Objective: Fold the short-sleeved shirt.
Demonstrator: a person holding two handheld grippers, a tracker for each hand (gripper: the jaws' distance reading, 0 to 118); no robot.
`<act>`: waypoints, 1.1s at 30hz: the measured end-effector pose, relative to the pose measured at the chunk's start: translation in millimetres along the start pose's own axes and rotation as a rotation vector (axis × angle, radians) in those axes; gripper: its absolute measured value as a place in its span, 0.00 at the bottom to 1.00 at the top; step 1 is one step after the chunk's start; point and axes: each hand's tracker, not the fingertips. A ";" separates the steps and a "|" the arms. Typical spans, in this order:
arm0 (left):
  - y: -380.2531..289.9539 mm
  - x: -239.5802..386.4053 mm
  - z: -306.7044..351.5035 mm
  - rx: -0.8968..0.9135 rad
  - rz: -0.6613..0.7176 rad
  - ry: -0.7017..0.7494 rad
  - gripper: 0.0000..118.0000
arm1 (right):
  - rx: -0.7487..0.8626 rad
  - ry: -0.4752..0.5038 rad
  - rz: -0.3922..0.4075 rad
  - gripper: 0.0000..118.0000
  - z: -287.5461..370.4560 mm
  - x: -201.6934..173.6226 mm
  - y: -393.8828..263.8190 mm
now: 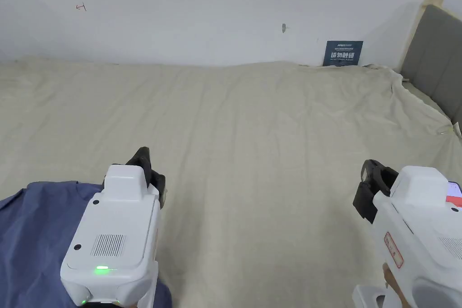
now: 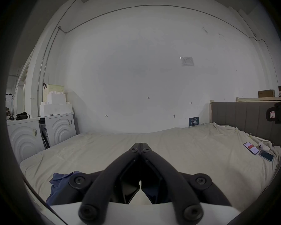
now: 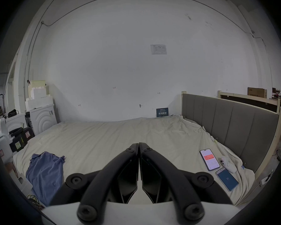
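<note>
A blue short-sleeved shirt [image 3: 44, 171] lay crumpled on the cream bedsheet [image 1: 252, 142] at the near left part of the bed, bunched rather than spread flat, with one end reaching the near edge. In the head view it showed as a blue mass at the lower left, partly covered by the white body of the left gripper [image 1: 151, 173], which hung above its right-hand edge. I could not tell whether that gripper touched the cloth. In the left gripper view its black jaws were closed together at the tips, with nothing between them, and the shirt sat below and to the left of them.

The right gripper [image 1: 367, 187] was held well apart from the shirt, over bare sheet at the right side of the bed. In the right gripper view its jaws met along their length, holding nothing, and pointed across the bed toward the white wall [image 3: 120, 66].

Near the right edge of the bed, beside the grey padded headboard [image 3: 230, 123], lay a phone with a lit screen [image 3: 209, 161], a second phone with a blue screen [image 3: 227, 179] just nearer, and a small white device [image 3: 227, 164] just beside them. A dark blue sign [image 1: 343, 53] leaned against the wall at the far edge of the bed. Beyond the left side stood white appliances [image 2: 58, 129] with white foam blocks [image 2: 55, 105] stacked on top.
</note>
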 end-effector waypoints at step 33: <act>1.9 -142.7 56.4 -0.009 0.022 0.338 0.00 | 0.088 0.339 0.147 0.01 -39.2 -151.6 8.3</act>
